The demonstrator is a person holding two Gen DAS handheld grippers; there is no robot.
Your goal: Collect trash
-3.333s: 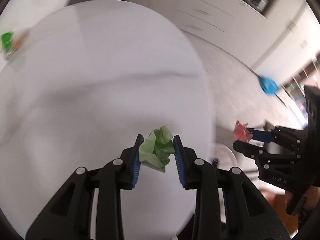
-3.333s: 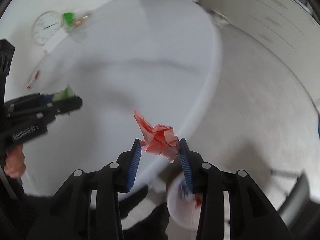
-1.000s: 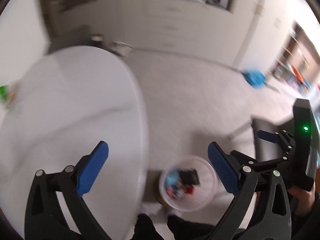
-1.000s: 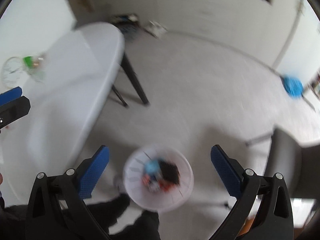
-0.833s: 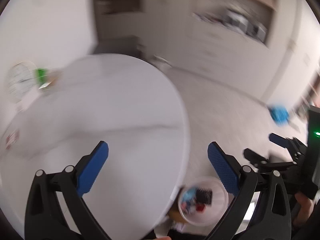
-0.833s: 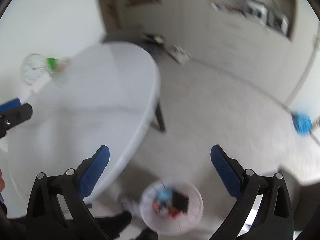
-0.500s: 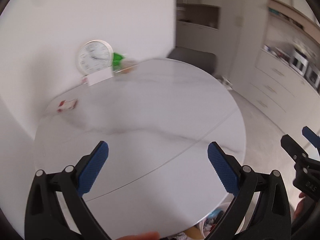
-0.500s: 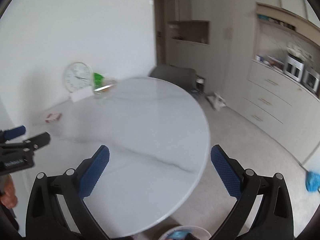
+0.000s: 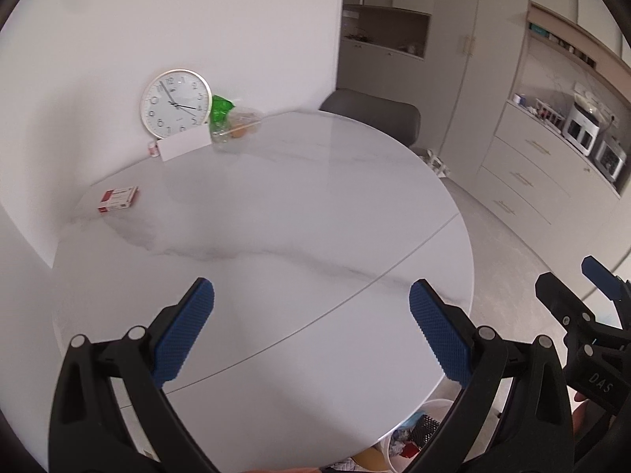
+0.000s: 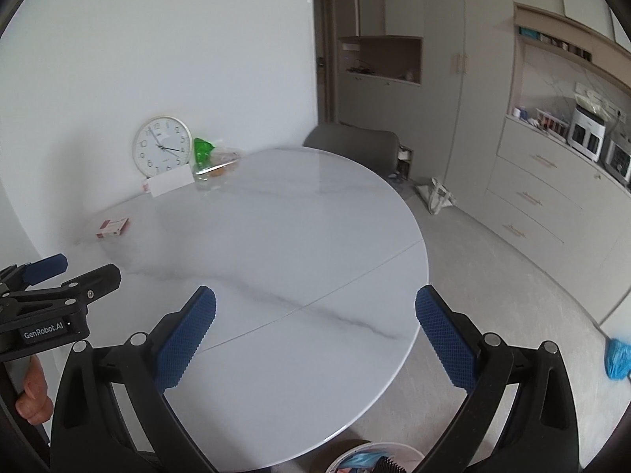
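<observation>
Red-white box (image 9: 118, 198) way off near the table's (image 9: 299, 205) far-left edge, nearer the wide-open, empty left gripper (image 9: 311, 331).

White letters "GenRobot.AI" stand on the side of the left gripper (image 10: 71, 272), "DAS" stands on the body of the right gripper (image 9: 572, 280), and the wall clock (image 9: 176, 103) carries the numerals 1 to 12 around its white dial.
</observation>
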